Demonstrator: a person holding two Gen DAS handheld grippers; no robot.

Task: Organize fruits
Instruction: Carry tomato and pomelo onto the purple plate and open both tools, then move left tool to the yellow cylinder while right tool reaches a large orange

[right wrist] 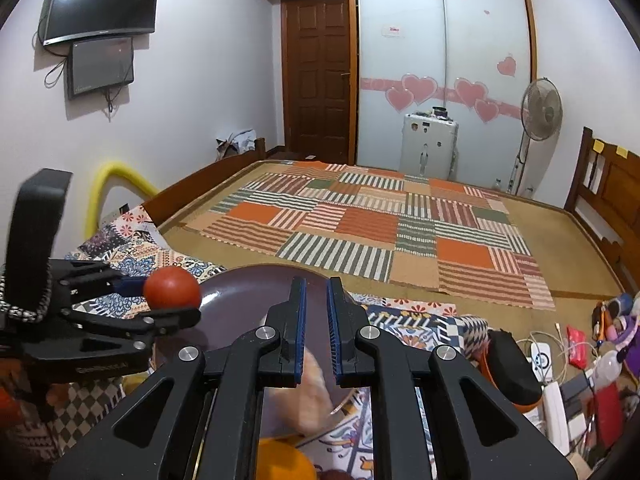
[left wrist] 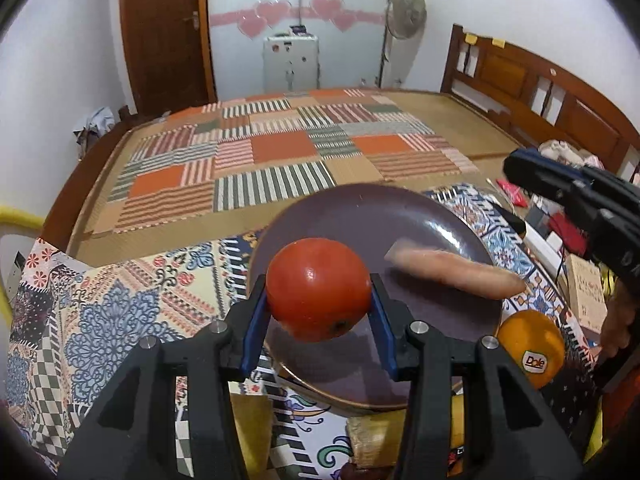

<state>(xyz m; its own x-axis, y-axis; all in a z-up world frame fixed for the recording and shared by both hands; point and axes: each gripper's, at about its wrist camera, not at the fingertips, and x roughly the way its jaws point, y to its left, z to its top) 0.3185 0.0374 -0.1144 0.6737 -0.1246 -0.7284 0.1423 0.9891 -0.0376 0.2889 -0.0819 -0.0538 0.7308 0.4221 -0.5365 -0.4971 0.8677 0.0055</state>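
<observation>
**Tomato held over plate; carrot and orange at plate's right side**

Bed (left wrist: 400,160): the biggest surface you face, covered by a patchwork mat (left wrist: 256,168) of striped and orange squares. At its near edge lies a patterned cloth (left wrist: 120,292), and this is what carries the work items.

Plate (left wrist: 420,216): dark purple-brown, glossy, resting on the patterned cloth toward that cloth's right half. Its far rim reaches about to the cloth's far edge, next to the patchwork mat.

Your left gripper (left wrist: 318,304): its blue-padded fingers (left wrist: 252,332) are clamped on the tomato (left wrist: 318,288), one pad on each side. In the right wrist view the same gripper (right wrist: 170,300) comes in from the left and holds the tomato (right wrist: 172,288) above the plate's (right wrist: 240,284) left rim; contact between tomato and plate cannot be told.

Your right gripper (right wrist: 317,304): fingers (right wrist: 299,320) parted by a narrow gap with nothing between them, pointing over the plate's near side. From the left wrist view it shows at the right edge (left wrist: 568,188), off the plate's right rim.

Carrot (left wrist: 452,270): pale orange, blurred, lying across the plate's right half with its thin end just past the right rim. Whether it rests on the plate cannot be told.

Orange (left wrist: 530,346): bearing a Dole sticker (left wrist: 535,361), on the cloth just beside the plate's near-right rim.
</observation>
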